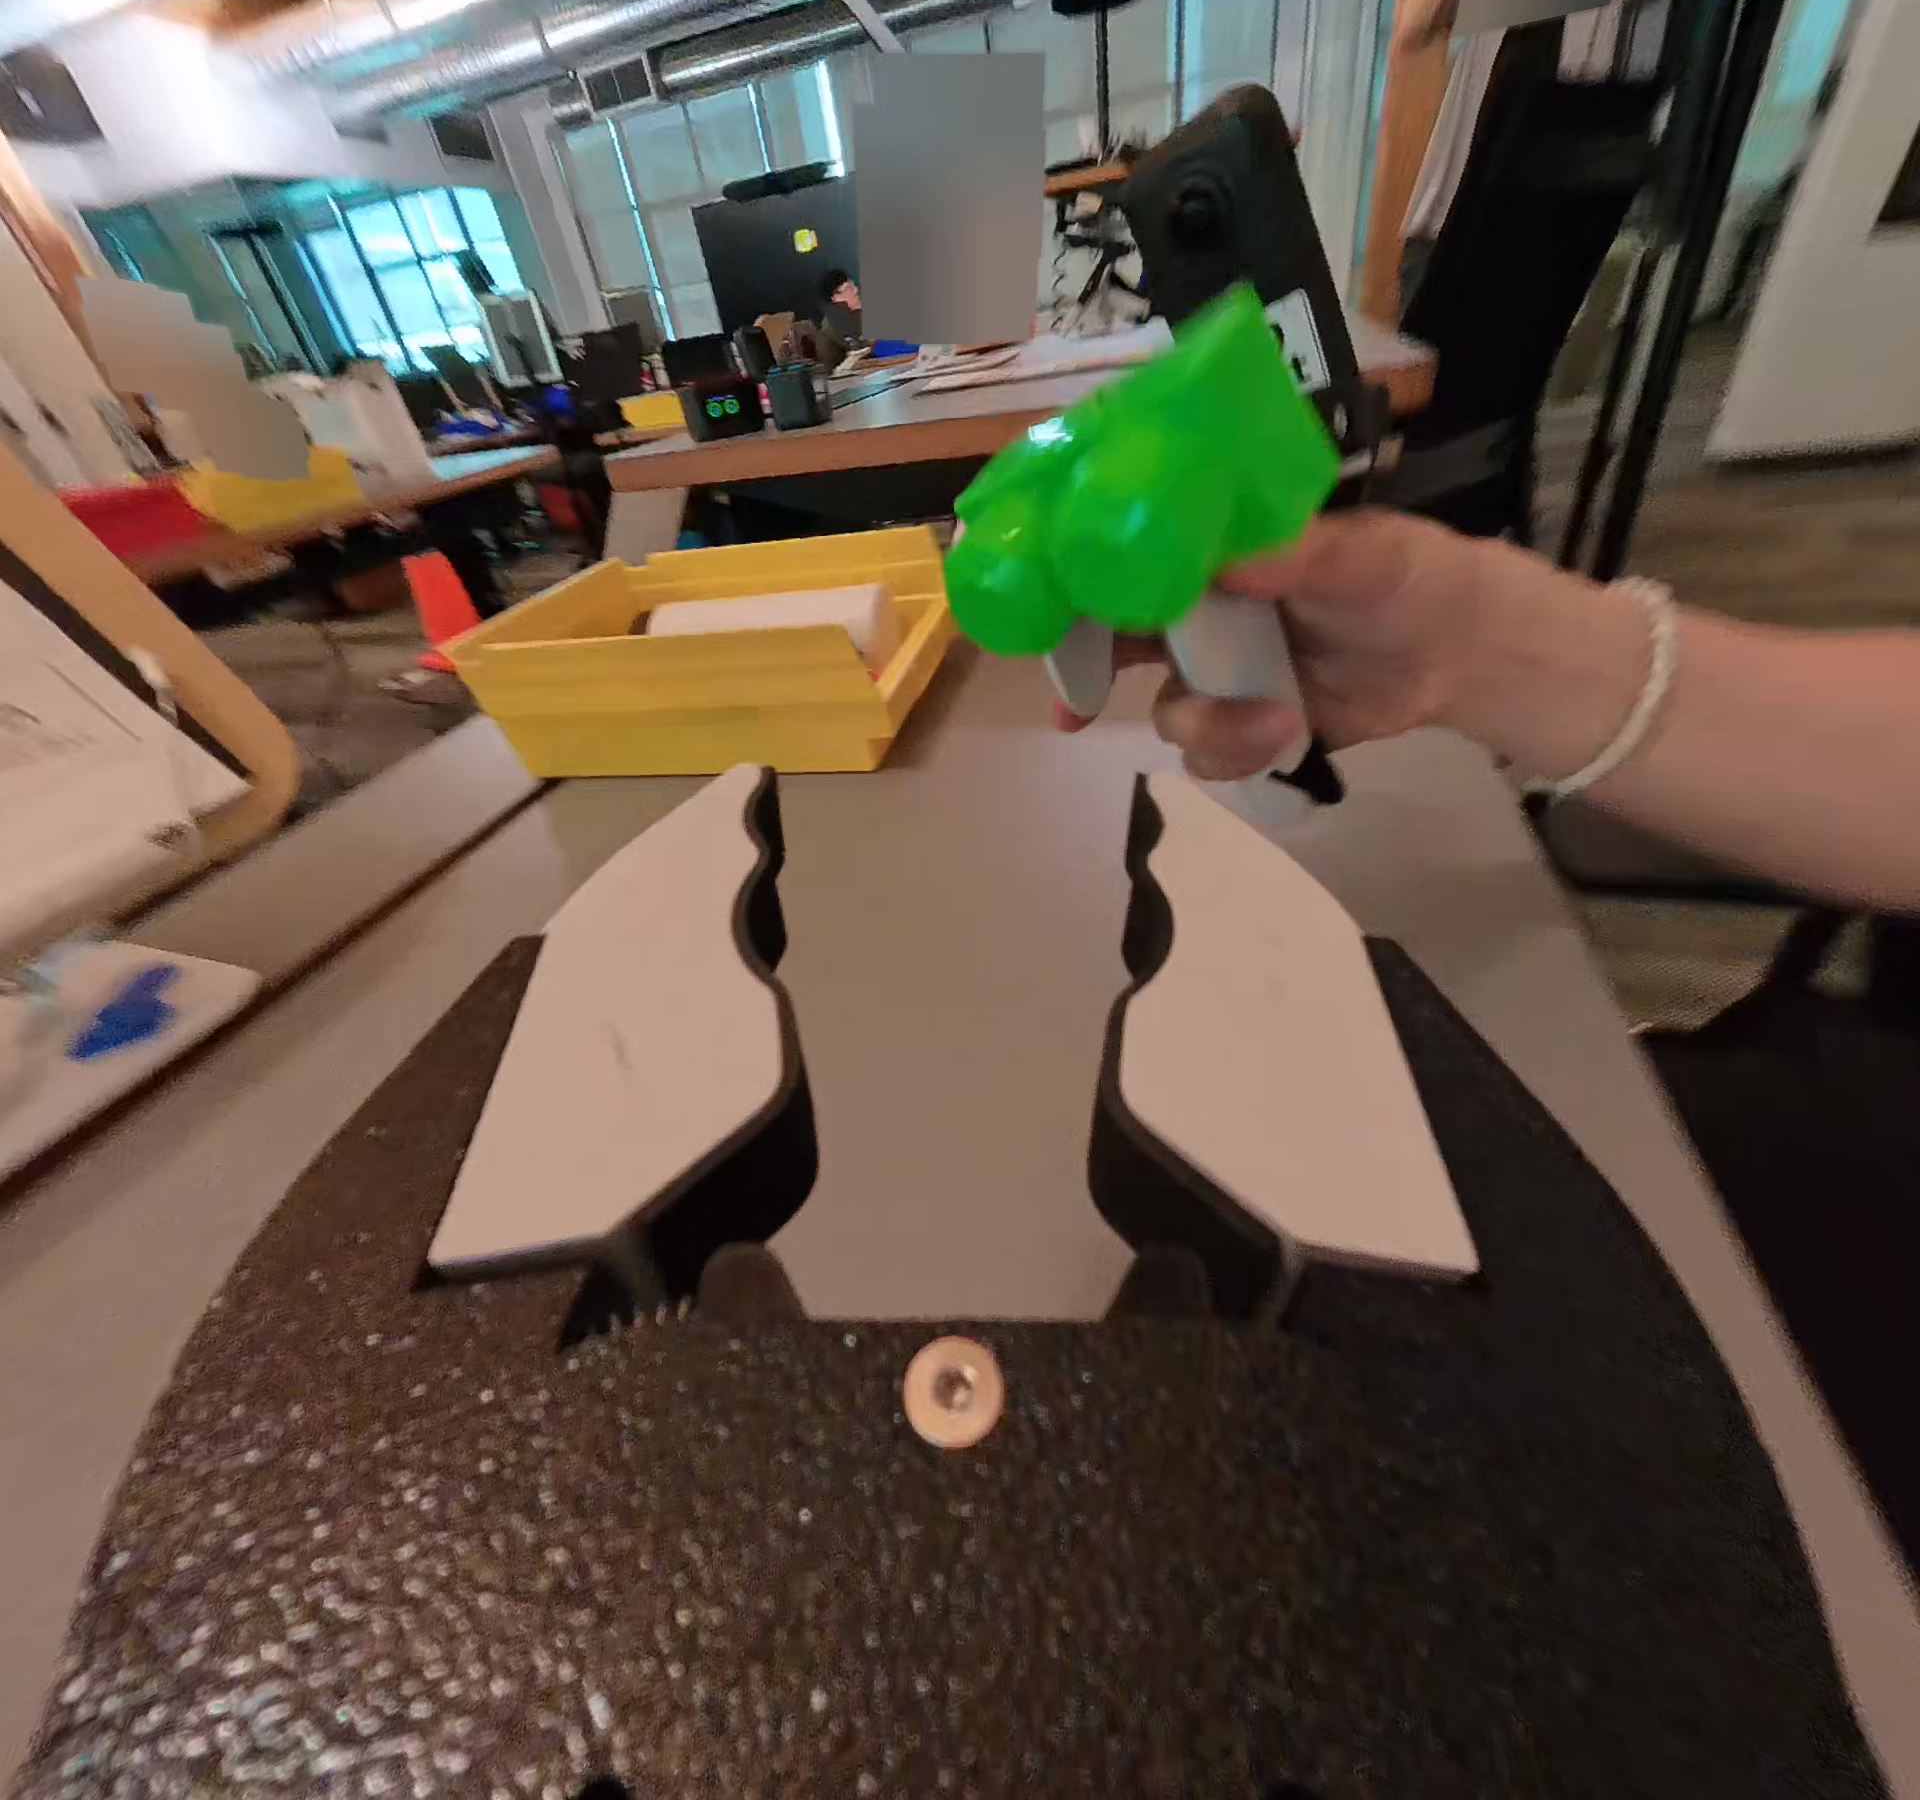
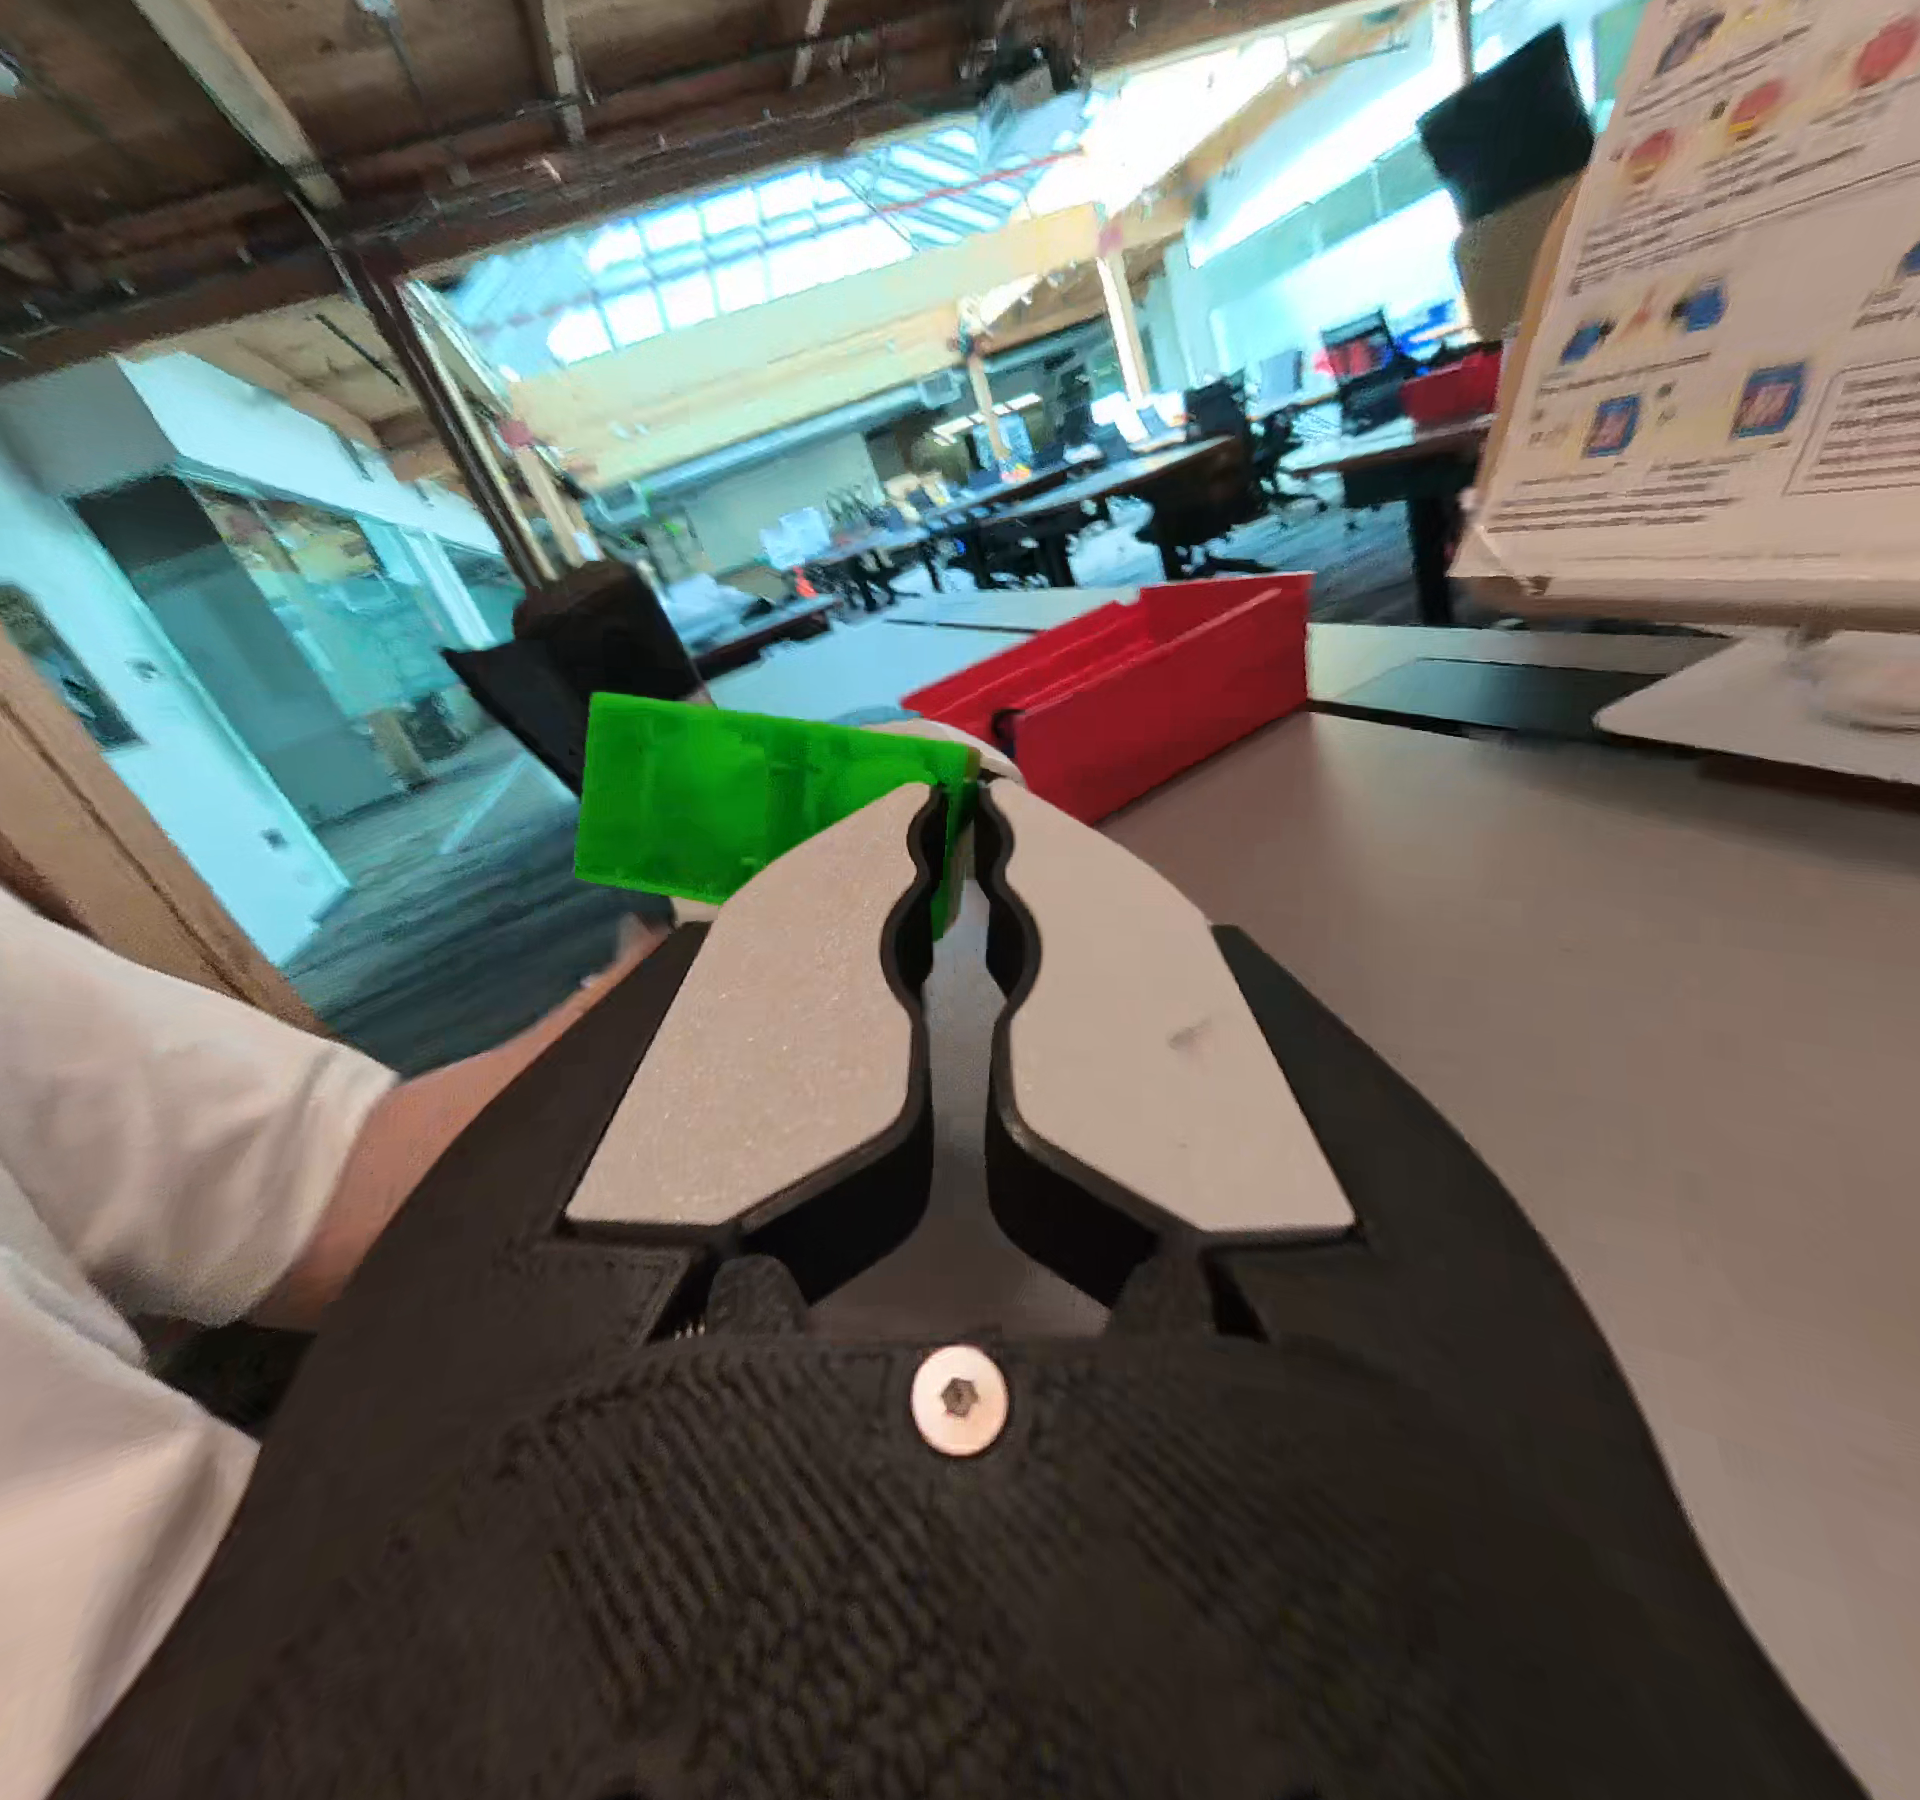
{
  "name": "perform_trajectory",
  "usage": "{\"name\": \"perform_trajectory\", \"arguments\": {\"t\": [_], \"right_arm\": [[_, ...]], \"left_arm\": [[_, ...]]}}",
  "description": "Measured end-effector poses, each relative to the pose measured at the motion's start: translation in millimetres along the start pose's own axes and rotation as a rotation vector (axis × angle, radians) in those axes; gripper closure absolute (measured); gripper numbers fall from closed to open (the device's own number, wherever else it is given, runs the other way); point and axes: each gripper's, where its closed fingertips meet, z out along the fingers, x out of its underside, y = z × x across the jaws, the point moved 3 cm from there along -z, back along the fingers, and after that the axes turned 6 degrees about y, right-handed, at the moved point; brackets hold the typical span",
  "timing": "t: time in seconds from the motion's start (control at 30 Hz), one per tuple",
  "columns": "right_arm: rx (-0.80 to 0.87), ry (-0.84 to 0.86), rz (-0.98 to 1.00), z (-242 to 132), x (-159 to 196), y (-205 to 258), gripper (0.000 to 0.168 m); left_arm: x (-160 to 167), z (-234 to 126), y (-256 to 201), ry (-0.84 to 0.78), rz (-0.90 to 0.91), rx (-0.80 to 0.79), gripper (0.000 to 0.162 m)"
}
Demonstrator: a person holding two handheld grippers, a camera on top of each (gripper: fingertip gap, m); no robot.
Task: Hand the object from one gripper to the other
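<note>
Holding the green object (image 2: 727, 805) in my right gripper (image 2: 961, 815), jaws pinched together on one thin edge of it, so most of the piece sticks out toward 9 o'clock of the fingertips in the right wrist view. From the left wrist view the same green piece (image 1: 1132, 483) hangs in the air at about 1 o'clock, lumpy and faceted on this side, well above the grey table (image 1: 935, 1023). A hand (image 1: 1340, 649) grips the handle under it. My left gripper (image 1: 951, 805) is spread wide apart, nothing between the fingers, aimed over the tabletop with the object off its axis. Step in hand, as I judge it: approach before the handover, object not yet passed. Next move calls for bringing the open left jaws up and toward 1 o'clock until the free green end sits between them, closing there, and only then releasing the right grip. Risk: the right hold is on a thin edge, so a bump could twist it. Around: a yellow bin (image 1: 707, 670) at 11 o'clock beyond the left fingers, with a white block (image 1: 774, 612) in it; a red bin (image 2: 1132, 690) at 1 o'clock in the right view.
</note>
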Motion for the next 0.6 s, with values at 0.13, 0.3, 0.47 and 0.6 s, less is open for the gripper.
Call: {"name": "perform_trajectory", "arguments": {"t": [0.13,0.3,0.47,0.6], "right_arm": [[0.131,0.095,-0.224,1.9,4.2,0.1,0.164],[0.402,0.013,-0.504,-9.6,-12.3,-9.3,0.164],[0.548,-0.026,-0.802,-11.5,-18.4,-0.4,0.164],[0.614,0.002,-0.966,-6.3,-16.0,6.6,0.164]], "left_arm": [[-3.3,-0.8,0.8,-0.071,-0.172,0.081,0.107],[-0.2,3.3,-5.9,-0.022,-0.399,0.233,0.091],[-21.3,11.6,-13.9,-0.152,-0.907,0.489,0.102],[-16.6,18.7,-17.9,-0.125,-1.123,0.563,0.103]]}}
